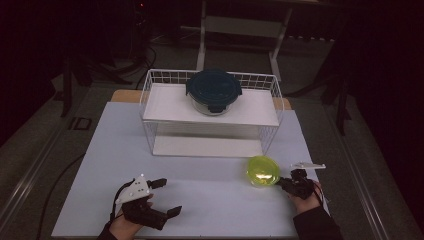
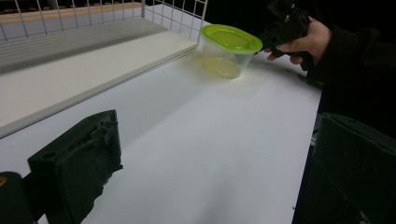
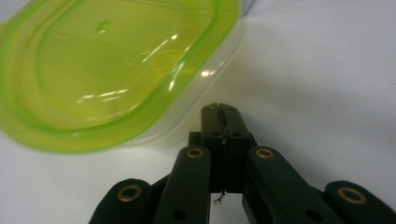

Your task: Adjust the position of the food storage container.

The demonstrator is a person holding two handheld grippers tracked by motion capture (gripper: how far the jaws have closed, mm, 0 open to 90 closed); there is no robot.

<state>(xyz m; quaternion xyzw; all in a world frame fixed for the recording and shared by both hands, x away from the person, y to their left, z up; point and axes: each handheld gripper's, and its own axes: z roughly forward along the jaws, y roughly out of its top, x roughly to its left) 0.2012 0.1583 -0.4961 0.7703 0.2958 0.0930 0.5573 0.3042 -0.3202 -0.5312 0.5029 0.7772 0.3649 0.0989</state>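
Right gripper [image 1: 281,182]: jaws pressed together with nothing between them, tips just beside the green-lidded container [image 1: 263,171], at its 4 o'clock edge in the high view. Whether the tips touch its wall cannot be told. In the right gripper view the closed tips sit just below the clear wall, and the frame edges cut off the lid's left and top.

Left gripper [image 1: 165,197]: jaws spread wide, empty, resting near the 7 o'clock corner of the tabletop [image 1: 200,190], well apart from the container.

Count: two grippers, one green-lidded container, one dark-lidded round container [image 1: 214,91], one wire rack [image 1: 210,115].

The green-lidded container stands upright, lid up, on the tabletop near the rack's 5 o'clock corner. Its lid is oval; in the left gripper view the long axis runs about 10 to 4 o'clock. The dark-lidded container sits on the rack's upper shelf. The surroundings are dark and hard to make out.
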